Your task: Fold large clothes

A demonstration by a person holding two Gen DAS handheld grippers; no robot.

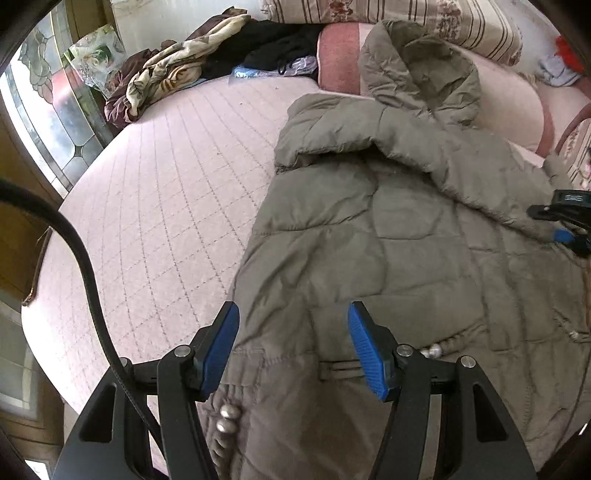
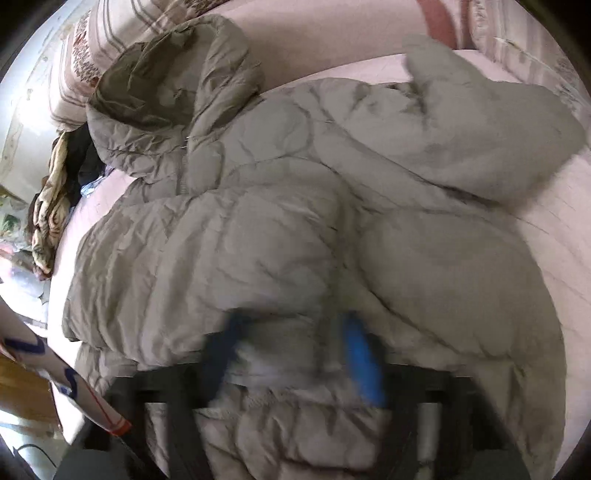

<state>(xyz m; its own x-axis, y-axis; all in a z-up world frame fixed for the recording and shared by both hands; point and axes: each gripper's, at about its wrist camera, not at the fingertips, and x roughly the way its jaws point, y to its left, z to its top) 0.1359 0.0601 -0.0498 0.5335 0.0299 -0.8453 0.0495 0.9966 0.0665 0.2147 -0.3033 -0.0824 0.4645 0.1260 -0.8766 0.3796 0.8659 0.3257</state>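
A grey-green padded coat (image 1: 388,240) lies spread on a pink quilted bed (image 1: 166,184), hood (image 1: 417,70) toward 12 o'clock. The left gripper (image 1: 293,347) hovers over the coat's hem, blue pads spread wide. The right gripper (image 2: 295,354), blurred, has coat fabric between its pads; whether it pinches, I cannot tell.

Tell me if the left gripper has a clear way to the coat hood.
Probably yes. The left gripper hangs open over the coat's lower part, and the hood lies uncovered at the far end against the pillows. Only the coat itself lies between; the right gripper is off to the side.
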